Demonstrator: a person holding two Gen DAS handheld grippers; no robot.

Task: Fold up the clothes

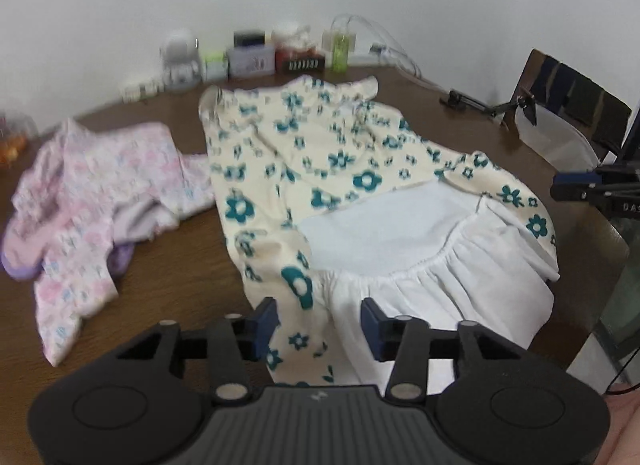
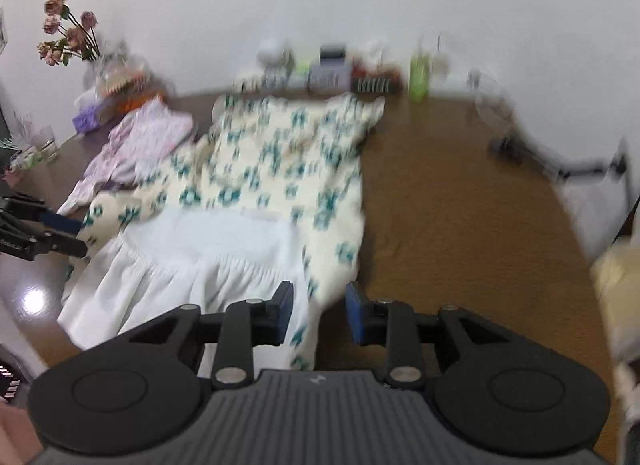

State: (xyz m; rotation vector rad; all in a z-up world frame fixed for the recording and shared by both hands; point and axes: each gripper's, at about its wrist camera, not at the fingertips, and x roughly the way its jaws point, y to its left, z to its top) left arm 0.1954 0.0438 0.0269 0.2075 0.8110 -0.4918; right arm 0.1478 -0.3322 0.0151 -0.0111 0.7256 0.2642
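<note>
Now, left tongs [image 1: 320,323]: your jaws stand apart, empty, over the near hem.
Right tongs [image 2: 319,313]: apart too, nothing clamped, at the dress's right edge.
Flowered dress [image 1: 320,153]: spread flat, centre frame, white lining turned up.
Pink garment [image 1: 92,185]: crumpled, left of frame.
Table [image 1: 176,265]: brown, under both.

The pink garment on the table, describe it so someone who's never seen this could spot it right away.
On the brown table, two garments lie in front of a row of small items along the wall. The pink garment is the crumpled one left of the larger cream garment. It has a pale pink print and purple edges, while its neighbour has teal flowers.
</note>
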